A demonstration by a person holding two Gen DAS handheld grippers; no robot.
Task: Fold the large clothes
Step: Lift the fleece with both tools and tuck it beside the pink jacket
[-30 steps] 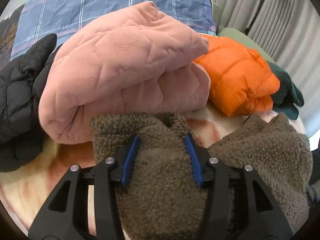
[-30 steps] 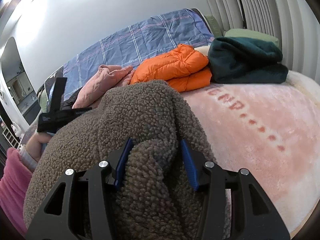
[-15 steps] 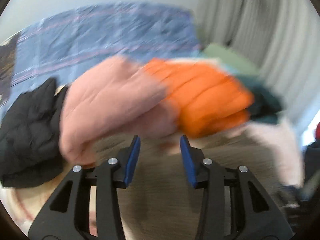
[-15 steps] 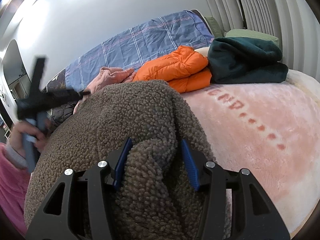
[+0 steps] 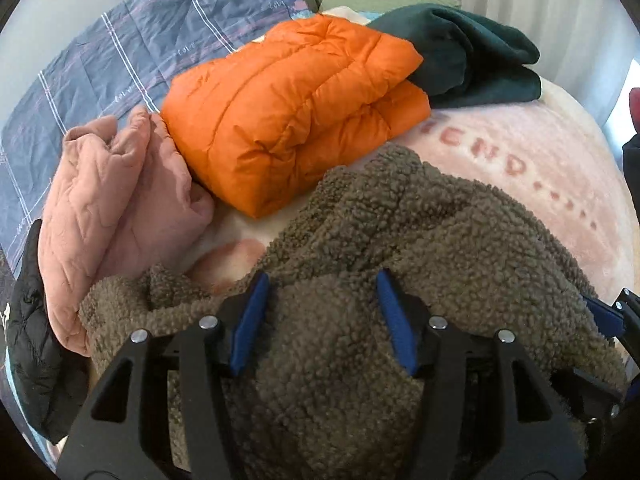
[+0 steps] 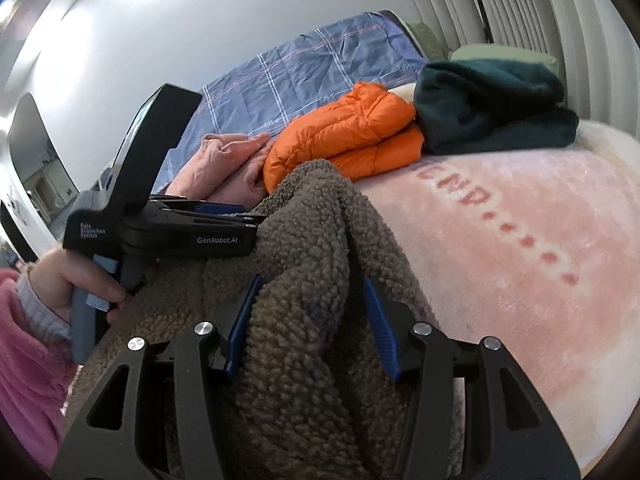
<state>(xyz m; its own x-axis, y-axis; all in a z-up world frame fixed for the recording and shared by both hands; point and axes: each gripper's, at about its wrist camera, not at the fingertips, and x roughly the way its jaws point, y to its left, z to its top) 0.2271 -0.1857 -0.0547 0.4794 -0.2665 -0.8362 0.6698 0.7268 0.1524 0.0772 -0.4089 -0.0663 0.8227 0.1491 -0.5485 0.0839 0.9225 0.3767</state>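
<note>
Gripping a thick wad of brown sherpa fleece [image 5: 400, 220], the left gripper [image 5: 320, 312] has its jaws set fairly wide, closed only as far as the bunched pile allows. The right gripper [image 6: 308, 320] clamps another fold of the same garment likewise, jaws part-spread around the bulk.

- Fleece: heaped at the near edge of the bed, on the pink blanket [image 5: 520, 160]; held at two separate points, presumably so a fold can be carried over evenly.
- Pink quilted garment [image 5: 112, 200]: folded, beyond the fleece to its left.
- Black puffer [image 5: 32, 320]: left of the fleece, at the bed edge.
- Orange puffer jacket [image 5: 296, 112]: folded, beyond the fleece, touching the pink garment.
- Dark green garment [image 5: 472, 56]: folded, farther off, against the orange jacket; the row suggests finished items parked clear of the working area.
- Blue plaid quilt [image 5: 120, 48]: farthest from the fleece.
</note>
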